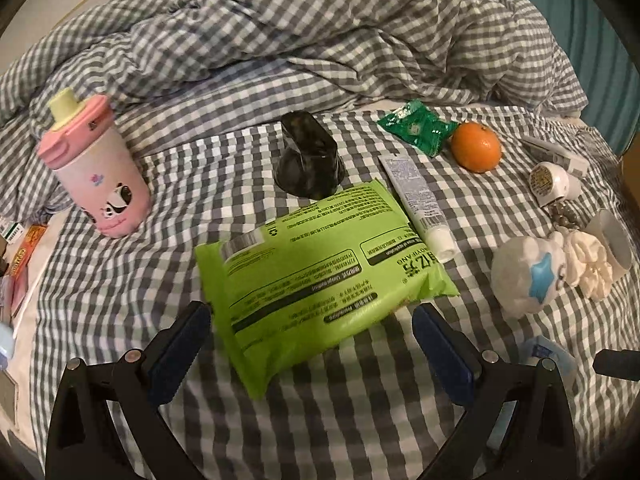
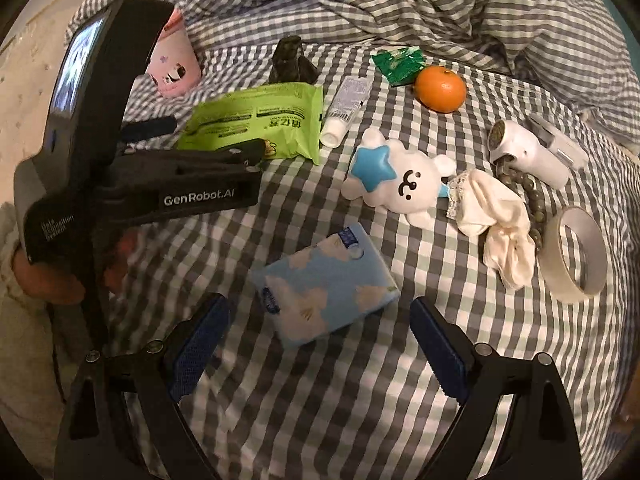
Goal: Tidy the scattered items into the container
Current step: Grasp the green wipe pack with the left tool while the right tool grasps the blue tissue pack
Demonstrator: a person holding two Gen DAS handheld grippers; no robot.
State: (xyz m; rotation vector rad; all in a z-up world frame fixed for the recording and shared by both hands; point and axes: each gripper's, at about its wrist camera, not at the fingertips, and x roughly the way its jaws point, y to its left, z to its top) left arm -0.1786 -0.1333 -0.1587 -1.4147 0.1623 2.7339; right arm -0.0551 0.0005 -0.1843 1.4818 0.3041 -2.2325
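Note:
Scattered items lie on a grey checked bed sheet (image 1: pixel 320 420). My left gripper (image 1: pixel 312 320) is open, its fingers either side of the near end of a green wet-wipe pack (image 1: pixel 320 256). My right gripper (image 2: pixel 320 316) is open around the near edge of a blue tissue pack (image 2: pixel 324 284). Behind lie a white tube (image 1: pixel 416 200), an orange (image 1: pixel 476 146), a green sachet (image 1: pixel 420 126), a black object (image 1: pixel 310 158), a pink panda cup (image 1: pixel 100 168) and a white plush with a blue star (image 2: pixel 396 176). No container shows in either view.
At the right lie a white lint shaver (image 2: pixel 528 152), a bead bracelet (image 2: pixel 532 204), a cream scrunchie (image 2: pixel 500 224) and a tape roll (image 2: pixel 576 256). A rumpled checked duvet (image 1: pixel 320 40) piles up behind. Small boxes (image 1: pixel 20 264) lie at the left edge.

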